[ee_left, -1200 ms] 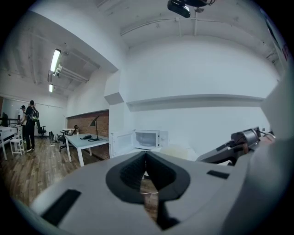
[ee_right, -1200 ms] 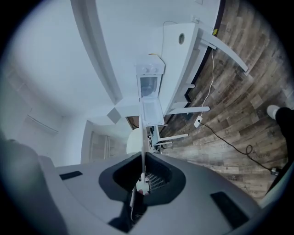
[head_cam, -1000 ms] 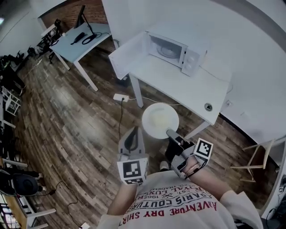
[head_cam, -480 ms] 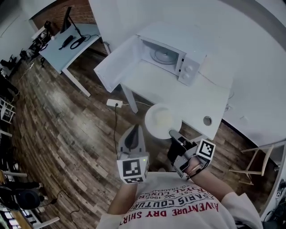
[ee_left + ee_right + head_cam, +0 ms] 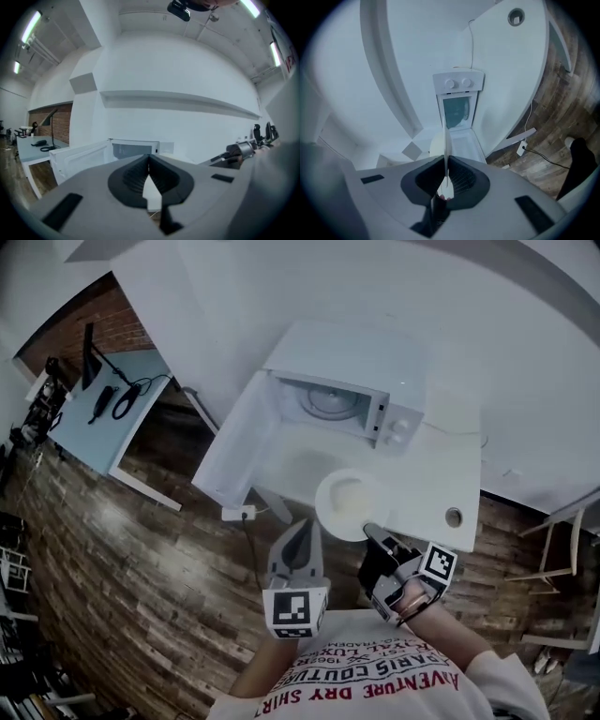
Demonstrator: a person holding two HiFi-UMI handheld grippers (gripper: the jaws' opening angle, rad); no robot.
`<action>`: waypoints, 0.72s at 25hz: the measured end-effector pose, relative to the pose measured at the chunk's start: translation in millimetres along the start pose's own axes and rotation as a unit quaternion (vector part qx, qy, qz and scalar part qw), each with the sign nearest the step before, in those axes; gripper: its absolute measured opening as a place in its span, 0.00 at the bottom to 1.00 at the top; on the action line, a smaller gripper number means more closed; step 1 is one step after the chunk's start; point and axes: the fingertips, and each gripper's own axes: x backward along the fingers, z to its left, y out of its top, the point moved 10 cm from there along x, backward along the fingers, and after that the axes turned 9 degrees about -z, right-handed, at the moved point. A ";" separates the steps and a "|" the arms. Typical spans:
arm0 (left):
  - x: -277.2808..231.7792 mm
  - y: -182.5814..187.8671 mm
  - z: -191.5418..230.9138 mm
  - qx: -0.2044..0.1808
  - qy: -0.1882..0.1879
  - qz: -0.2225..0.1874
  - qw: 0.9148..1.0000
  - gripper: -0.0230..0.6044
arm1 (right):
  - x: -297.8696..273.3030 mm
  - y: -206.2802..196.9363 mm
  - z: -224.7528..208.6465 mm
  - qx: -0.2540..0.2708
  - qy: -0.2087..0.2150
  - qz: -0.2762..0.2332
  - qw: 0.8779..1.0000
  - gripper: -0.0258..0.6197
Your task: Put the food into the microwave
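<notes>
A white microwave (image 5: 394, 381) stands on a white table (image 5: 441, 474) with its door (image 5: 234, 451) swung wide to the left and the glass turntable (image 5: 330, 401) showing inside. My right gripper (image 5: 372, 532) is shut on the near rim of a round white plate (image 5: 349, 505) that carries pale food. The plate hangs over the table's front edge, short of the microwave. In the right gripper view the plate (image 5: 446, 150) runs edge-on between the jaws toward the microwave (image 5: 457, 101). My left gripper (image 5: 298, 532) is shut and empty, left of the plate, facing the microwave (image 5: 133, 149).
A cable hole (image 5: 455, 517) sits in the table's near right corner. A power strip (image 5: 234, 513) with a cord lies on the wooden floor under the door. A light blue desk (image 5: 103, 418) with cables stands far left. White wall rises behind the microwave.
Both grippers and the plate have moved toward the table. The microwave looks closer, and the plate, earlier over the floor, now reaches over the table's front edge.
</notes>
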 end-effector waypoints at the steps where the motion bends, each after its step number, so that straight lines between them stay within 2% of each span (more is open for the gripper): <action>1: -7.0 1.0 11.5 0.001 -0.016 0.001 1.000 0.05 | -10.1 -4.4 1.2 0.000 0.004 -0.012 1.000 0.08; 5: -35.2 -0.3 52.8 0.004 -0.065 0.008 0.998 0.05 | -46.6 -15.9 3.1 -0.005 0.013 -0.061 0.998 0.08; 10: -60.8 -11.9 82.6 0.011 -0.101 0.029 0.994 0.05 | -74.5 -17.9 0.7 -0.008 0.010 -0.102 0.995 0.08; 18: -116.6 -19.2 97.8 0.011 -0.102 0.034 0.994 0.05 | -114.0 10.7 -1.4 -0.008 -0.008 -0.103 0.995 0.08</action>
